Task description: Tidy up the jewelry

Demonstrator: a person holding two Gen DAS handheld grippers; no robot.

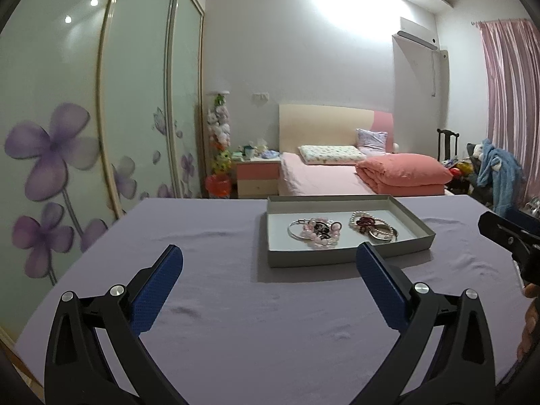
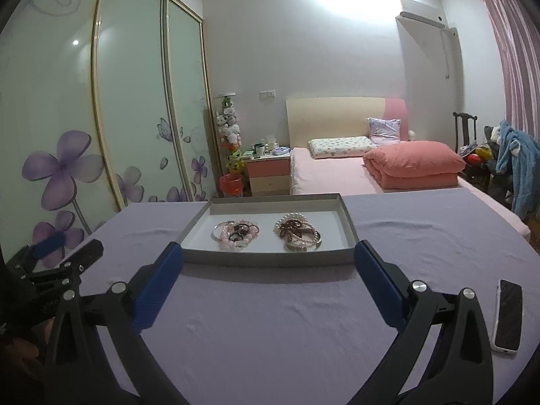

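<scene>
Left gripper (image 1: 270,260) sits nearest in the left wrist view: jaws spread wide, nothing between the blue pads, only lavender cloth (image 1: 202,303) under them. Grey tray (image 1: 344,259) lies ahead and right of centre, long axis running left-right, near rim just past the right pad. Inside it, two separate heaps: pink bead bracelets (image 1: 315,231) left, pearl and dark-red pile (image 1: 373,226) right. Right gripper (image 1: 509,239) pokes in at the far right edge. Right wrist view: right gripper (image 2: 269,258) also fully spread and empty, fingertips straddling the tray's near rim (image 2: 270,259), so the tray sits dead ahead between them. Pink heap (image 2: 236,233) and pearl heap (image 2: 298,233) lie just beyond. Left gripper (image 2: 60,249) visible far left; phone (image 2: 508,317) on the cloth near right. Judgement: right hand is squarer to the tray; either heap needs a short forward reach.
</scene>
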